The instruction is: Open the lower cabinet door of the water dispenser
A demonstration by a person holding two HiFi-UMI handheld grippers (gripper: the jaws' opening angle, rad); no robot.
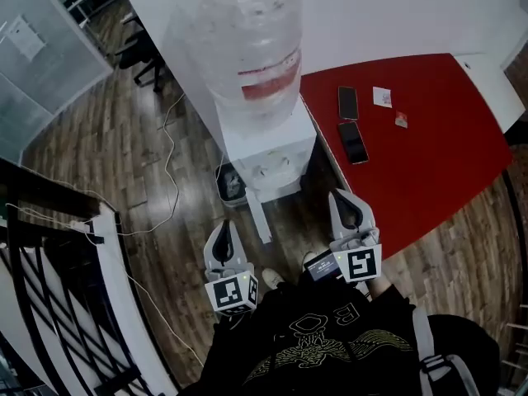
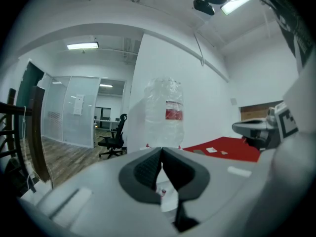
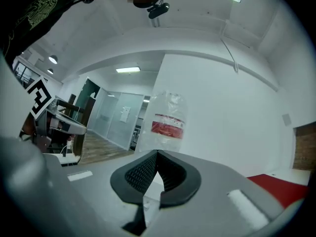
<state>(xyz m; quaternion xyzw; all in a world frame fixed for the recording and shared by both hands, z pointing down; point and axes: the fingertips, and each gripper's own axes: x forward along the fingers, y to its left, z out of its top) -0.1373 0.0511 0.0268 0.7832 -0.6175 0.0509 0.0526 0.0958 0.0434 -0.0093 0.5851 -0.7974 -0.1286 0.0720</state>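
White water dispenser point(image 1: 268, 151): upper centre of the head view, carrying a clear bottle point(image 1: 247, 31) with a red label, backed against a white wall.
Lower cabinet door: on the dispenser's front, seen so steeply from above that its position cannot be told. A narrow white strip runs down from under the tap ledge towards the floor.
Left hand-held gripper point(image 1: 224, 229): lower centre-left of the head view, below the dispenser and apart from it. Its own view shows the jaw tips pressed together with nothing between them, and the bottle point(image 2: 165, 112) rising straight beyond them.
Right hand-held gripper point(image 1: 342, 203): lower centre-right, just right of the dispenser's base in the frame and not touching it. The jaws are pressed together and empty, and the bottle point(image 3: 168, 122) stands beyond their tips.
Bench point(image 1: 445, 163): a red top just right of the dispenser, holding two dark phones point(image 1: 348, 102) point(image 1: 353, 141) and two small cards point(image 1: 382, 96).
Floor point(image 1: 124, 163): dark wood planks, with a white cable point(image 1: 169, 172) trailing across them and a small dark bin point(image 1: 231, 181) just left of the dispenser's foot.
Room: a glass partition point(image 1: 33, 56) and a black office chair point(image 1: 144, 52) at upper left, and a black railing point(image 1: 49, 304) at lower left.
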